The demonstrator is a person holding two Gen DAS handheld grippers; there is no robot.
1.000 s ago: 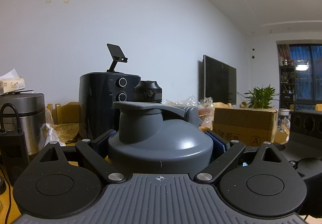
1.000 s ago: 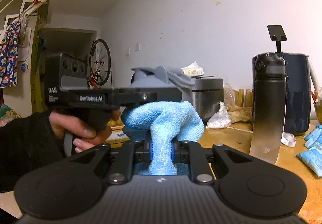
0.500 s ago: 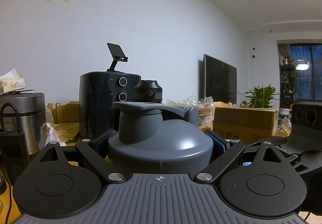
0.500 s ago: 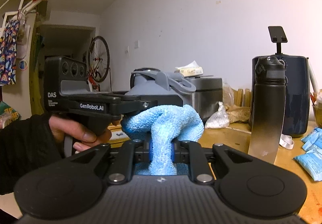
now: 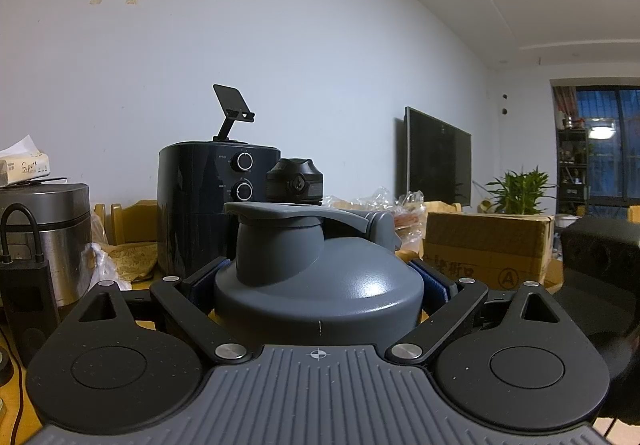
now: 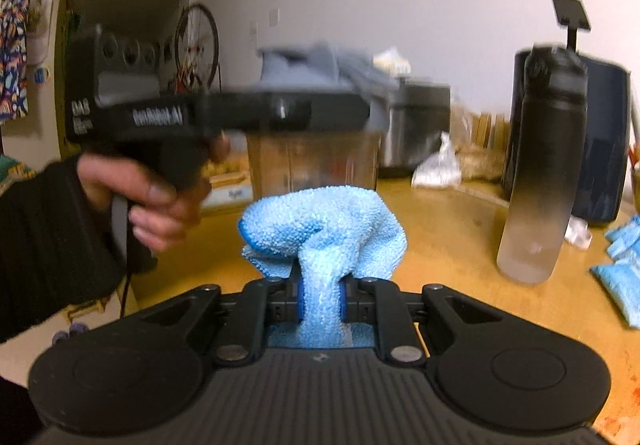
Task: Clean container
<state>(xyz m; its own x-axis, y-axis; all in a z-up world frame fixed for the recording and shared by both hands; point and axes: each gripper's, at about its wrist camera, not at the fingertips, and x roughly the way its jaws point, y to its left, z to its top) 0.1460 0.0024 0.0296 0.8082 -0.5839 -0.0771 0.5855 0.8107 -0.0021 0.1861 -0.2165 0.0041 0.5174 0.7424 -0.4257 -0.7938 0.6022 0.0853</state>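
In the left wrist view, the grey lid of the container [image 5: 320,285] fills the lower centre of the frame and is clamped from both sides by the blue pads of the left gripper [image 5: 318,281], so the gripper is closed on it. In the right wrist view the same container [image 6: 316,161] appears blurred at centre left, its clear body standing over the yellow worktop [image 6: 452,245], with the left gripper's black body crossing it and a hand [image 6: 156,197] in a dark sleeve around the grip at the left of the frame. At the lower centre of that view, a blue cloth [image 6: 322,233] is pinched tightly between the pads of the right gripper [image 6: 320,301], its bunched end bulging above them, near the container; whether they touch cannot be told. A dark bottle [image 6: 540,173] stands upright on the worktop at the right, in front of a dark appliance [image 6: 604,141].
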